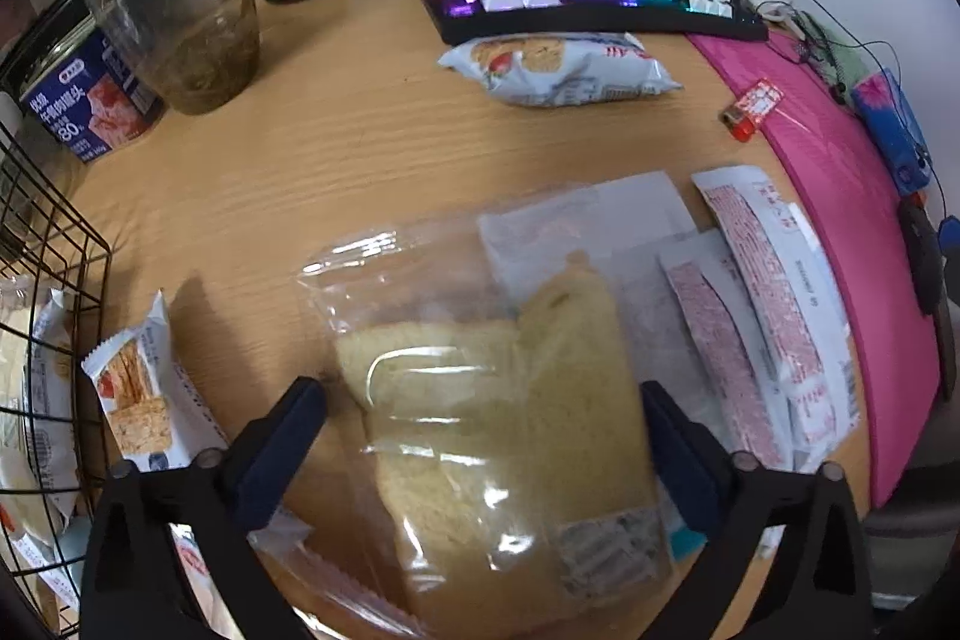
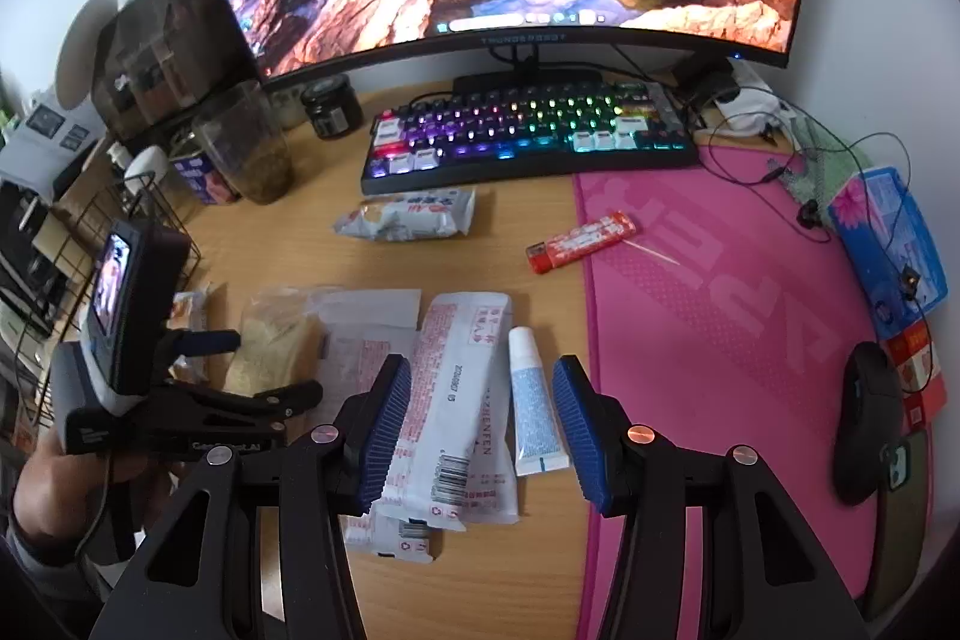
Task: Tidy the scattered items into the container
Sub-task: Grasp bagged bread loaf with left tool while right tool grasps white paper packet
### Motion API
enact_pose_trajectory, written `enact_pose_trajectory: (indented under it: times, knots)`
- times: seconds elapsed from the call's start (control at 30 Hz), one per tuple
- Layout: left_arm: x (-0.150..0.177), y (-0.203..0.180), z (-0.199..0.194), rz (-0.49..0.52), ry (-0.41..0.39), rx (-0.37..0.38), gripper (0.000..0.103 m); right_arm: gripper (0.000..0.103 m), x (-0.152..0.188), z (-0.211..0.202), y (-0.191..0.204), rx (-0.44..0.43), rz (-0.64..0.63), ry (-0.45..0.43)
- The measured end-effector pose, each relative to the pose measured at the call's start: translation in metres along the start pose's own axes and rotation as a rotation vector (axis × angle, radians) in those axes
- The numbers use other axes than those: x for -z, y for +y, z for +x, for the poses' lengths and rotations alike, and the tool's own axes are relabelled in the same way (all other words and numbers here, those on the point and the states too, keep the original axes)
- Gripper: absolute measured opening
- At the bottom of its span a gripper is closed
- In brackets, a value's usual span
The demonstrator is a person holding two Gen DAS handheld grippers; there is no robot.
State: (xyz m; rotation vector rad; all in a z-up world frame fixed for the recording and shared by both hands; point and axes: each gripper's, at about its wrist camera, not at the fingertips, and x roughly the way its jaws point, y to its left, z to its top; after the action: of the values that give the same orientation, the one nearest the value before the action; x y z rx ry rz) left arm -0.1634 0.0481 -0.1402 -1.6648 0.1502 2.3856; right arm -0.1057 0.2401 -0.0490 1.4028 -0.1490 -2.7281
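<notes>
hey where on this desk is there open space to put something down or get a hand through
Bare wood lies between the snack packet below the keyboard and the white sachets. The pink mat is largely free between the lighter and the mouse. Crowded: the bread bag, sachets and tube in front, and the jars by the wire basket.

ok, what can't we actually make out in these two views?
- Black wire basket, left wrist view: cut off by the frame edge, contents only partly visible.
- Clear-bagged sliced bread: blurred; label unreadable.
- Small white and blue tube, right wrist view: print too small.
</notes>
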Motion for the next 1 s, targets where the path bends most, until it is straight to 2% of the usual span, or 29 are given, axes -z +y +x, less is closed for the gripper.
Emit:
enact_pose_trajectory:
  times: [0.1, 0.17, 0.23, 0.43, 0.77, 1.0]
  knots:
    - [0.0, 0.001, 0.0, 0.003, -0.002, 0.006, 0.102, 0.05, 0.0, 0.004, 0.001, -0.001, -0.005, 0.008]
    - [0.001, 0.002, -0.003, 0.0, 0.003, 0.01, 0.097, 0.05, 0.0, 0.006, 0.004, -0.004, -0.01, 0.014]
    - [0.002, 0.002, -0.008, 0.001, 0.003, 0.005, 0.088, 0.05, 0.002, 0.009, 0.006, -0.004, -0.018, 0.022]
    - [0.002, 0.004, -0.016, -0.007, 0.002, 0.041, 0.08, 0.05, 0.003, 0.015, 0.009, -0.014, -0.021, 0.029]
    - [0.001, 0.003, -0.03, -0.002, -0.03, 0.048, 0.078, 0.05, 0.019, 0.051, 0.019, -0.041, -0.033, 0.116]
    - [0.001, 0.007, -0.038, -0.006, -0.047, 0.041, 0.078, 0.05, 0.027, 0.071, 0.018, -0.011, -0.035, 0.16]
